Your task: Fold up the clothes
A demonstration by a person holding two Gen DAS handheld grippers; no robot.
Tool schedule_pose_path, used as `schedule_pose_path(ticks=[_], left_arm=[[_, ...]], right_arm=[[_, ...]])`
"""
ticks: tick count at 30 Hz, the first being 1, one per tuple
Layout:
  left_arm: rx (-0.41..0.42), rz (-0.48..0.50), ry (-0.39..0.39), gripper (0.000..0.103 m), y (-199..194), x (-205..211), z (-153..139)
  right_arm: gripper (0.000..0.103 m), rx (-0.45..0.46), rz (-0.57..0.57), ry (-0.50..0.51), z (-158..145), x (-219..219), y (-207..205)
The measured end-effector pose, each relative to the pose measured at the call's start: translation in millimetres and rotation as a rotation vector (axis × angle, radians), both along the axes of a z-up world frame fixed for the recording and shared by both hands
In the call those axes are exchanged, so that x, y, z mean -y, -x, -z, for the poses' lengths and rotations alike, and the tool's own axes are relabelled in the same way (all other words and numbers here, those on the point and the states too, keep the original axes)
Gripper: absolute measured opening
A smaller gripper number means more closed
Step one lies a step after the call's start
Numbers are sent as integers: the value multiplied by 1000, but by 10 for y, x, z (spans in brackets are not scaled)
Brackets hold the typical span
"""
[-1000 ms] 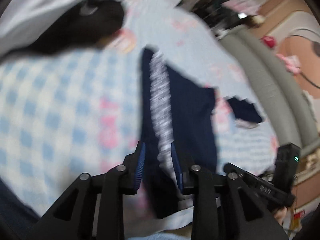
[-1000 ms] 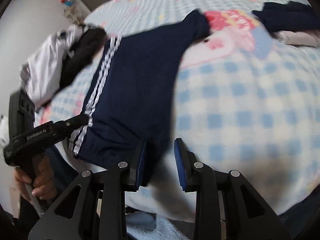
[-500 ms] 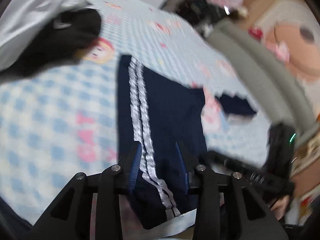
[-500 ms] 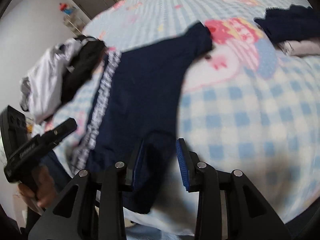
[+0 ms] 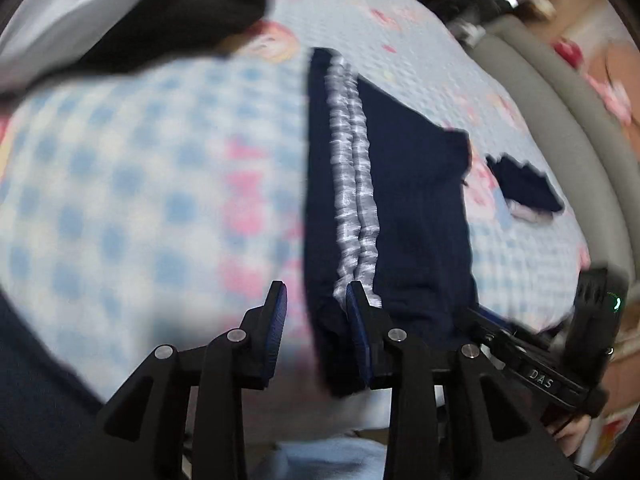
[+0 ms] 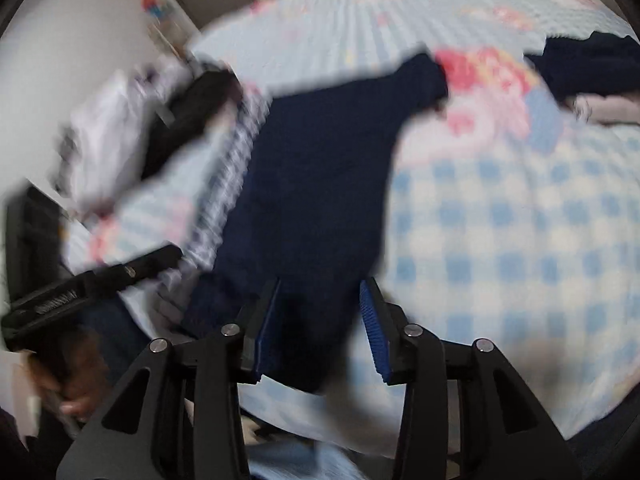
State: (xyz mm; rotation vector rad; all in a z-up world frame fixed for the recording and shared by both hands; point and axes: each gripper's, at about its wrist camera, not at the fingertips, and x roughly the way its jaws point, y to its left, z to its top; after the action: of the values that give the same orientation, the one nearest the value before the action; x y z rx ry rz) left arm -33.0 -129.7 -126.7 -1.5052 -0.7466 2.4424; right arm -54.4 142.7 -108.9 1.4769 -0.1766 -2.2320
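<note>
Two claws work the navy trousers (image 5: 416, 200) spread on the checked bed (image 5: 140, 200): left claw (image 5: 316, 316) closing around their near hem, right claw (image 6: 320, 316) opening wider than a second ago, cloth loose between.

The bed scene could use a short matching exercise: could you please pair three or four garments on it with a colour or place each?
Things:
1. navy trousers
2. side stripes
3. black garment
4. small folded navy item

Descriptions:
A. white, running along the trouser leg
B. lying on a pale garment at the far left of the bed
C. spread flat in the middle of the checked blanket
D. alone, on the right near the grey bed edge

Pairs: 1-C, 2-A, 3-B, 4-D
</note>
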Motion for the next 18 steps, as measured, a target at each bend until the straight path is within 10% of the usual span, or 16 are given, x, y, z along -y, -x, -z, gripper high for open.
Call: schedule_pose_path(ticks=[4,9,18], left_arm=[[-102,8,-148,37,-230,63,-179],[39,-5,-49,37,-234,-13,116],[-11,10,-172,37,-273,24,122]], right_arm=[[41,-43,32,74,-198,-281,-123],[43,16,19,88,-29,-202,-89],[45,21,-2,135,-48,-269,-129]])
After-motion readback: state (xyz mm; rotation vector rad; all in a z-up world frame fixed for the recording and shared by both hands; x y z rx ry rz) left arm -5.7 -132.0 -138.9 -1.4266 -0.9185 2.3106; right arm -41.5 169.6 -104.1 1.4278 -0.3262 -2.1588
